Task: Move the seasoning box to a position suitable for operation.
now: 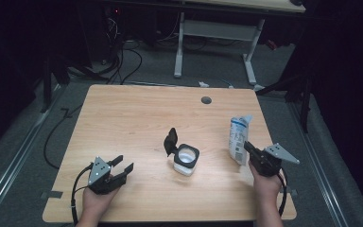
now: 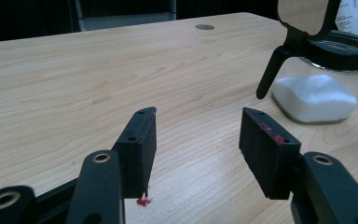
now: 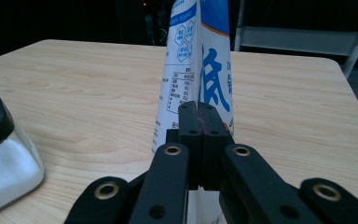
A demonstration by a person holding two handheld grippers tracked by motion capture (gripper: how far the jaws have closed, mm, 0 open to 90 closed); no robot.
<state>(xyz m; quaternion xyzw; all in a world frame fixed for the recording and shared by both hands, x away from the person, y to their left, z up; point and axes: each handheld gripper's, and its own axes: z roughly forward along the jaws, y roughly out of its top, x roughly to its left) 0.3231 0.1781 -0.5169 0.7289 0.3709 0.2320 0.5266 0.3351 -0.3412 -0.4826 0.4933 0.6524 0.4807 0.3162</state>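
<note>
White-and-blue printed pouch (image 1: 238,138) stands near the wooden tabletop's (image 1: 137,118) right edge, pinched by the right gripper (image 3: 199,122). Left gripper (image 1: 121,168), jaws spread and empty, rests near the front-left corner.

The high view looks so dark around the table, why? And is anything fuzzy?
High view: light falls on the table while the floor around stays dim. Left gripper view: the near fingers look soft, the jar clearer. Right gripper view: the bag reads sharp.

Dim lab: bare wooden table (image 1: 137,118), floor cables (image 1: 123,64), adjustable desk frame (image 1: 215,35)
</note>
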